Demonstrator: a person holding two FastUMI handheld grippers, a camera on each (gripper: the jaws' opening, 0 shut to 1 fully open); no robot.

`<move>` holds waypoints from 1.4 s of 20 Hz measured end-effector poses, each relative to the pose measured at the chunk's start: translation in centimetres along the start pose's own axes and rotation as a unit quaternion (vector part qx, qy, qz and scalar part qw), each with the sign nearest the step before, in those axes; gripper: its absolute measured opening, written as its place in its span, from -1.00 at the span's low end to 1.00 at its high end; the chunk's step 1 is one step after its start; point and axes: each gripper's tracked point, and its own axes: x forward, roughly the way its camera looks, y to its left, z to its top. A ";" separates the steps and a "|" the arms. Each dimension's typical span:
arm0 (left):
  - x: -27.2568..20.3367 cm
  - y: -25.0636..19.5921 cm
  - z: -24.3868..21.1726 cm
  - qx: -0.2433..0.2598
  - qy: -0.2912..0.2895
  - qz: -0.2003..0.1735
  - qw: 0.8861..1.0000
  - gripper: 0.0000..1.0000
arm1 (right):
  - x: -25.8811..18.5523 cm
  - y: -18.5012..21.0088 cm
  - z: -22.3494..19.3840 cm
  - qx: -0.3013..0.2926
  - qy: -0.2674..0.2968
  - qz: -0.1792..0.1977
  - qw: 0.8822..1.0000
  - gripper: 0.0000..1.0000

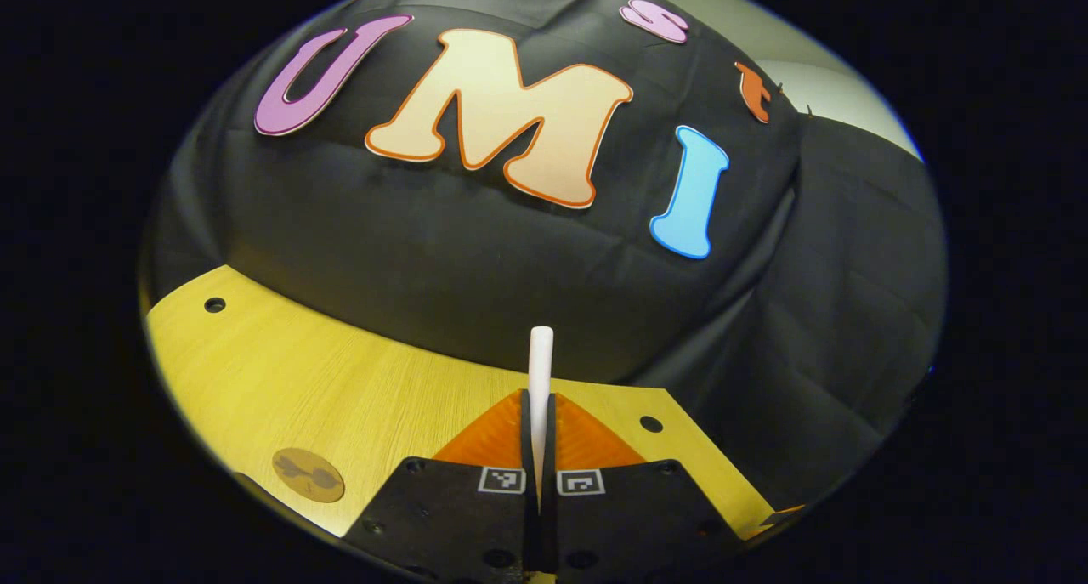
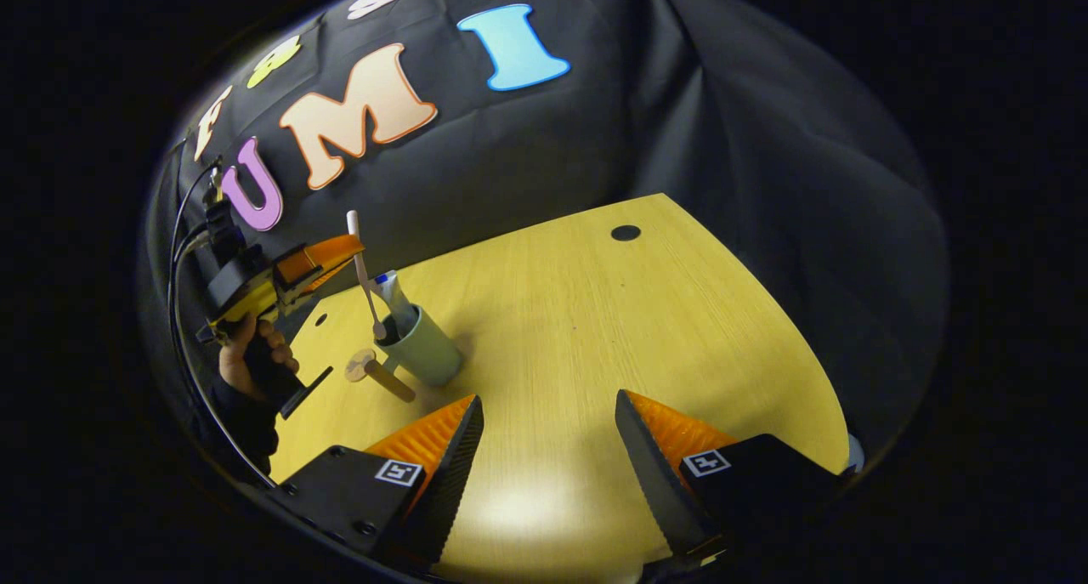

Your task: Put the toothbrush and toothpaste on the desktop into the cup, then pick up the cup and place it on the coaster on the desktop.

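Your left gripper [image 1: 539, 448] pinches the toothbrush [image 1: 541, 365] between both fingers, holding it upright above the desktop [image 1: 280, 380]; in the right gripper view its lower end dips into the cup [image 2: 422, 350], beside the toothpaste [image 2: 396, 299]. Your right gripper [image 2: 548, 448] hangs spread wide over bare wood near the front edge. The coaster [image 2: 360, 365] lies just beside the cup. No label is readable.

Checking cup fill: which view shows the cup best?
Right gripper view: the cup stands on the desktop with the toothpaste inside and the toothbrush at its mouth. Left gripper view gives the toothbrush handle, no cup.
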 end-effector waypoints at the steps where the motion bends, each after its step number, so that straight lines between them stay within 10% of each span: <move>1: 0.3 0.1 -0.1 0.004 -0.007 0.005 1.000 -1.00 | -0.2 -0.4 0.0 0.003 0.001 -0.002 1.000 0.90; 28: -1.4 3.6 0.7 -0.078 -0.098 0.050 0.991 -1.00 | 0.9 -0.1 -2.1 -0.038 0.031 0.026 0.998 0.90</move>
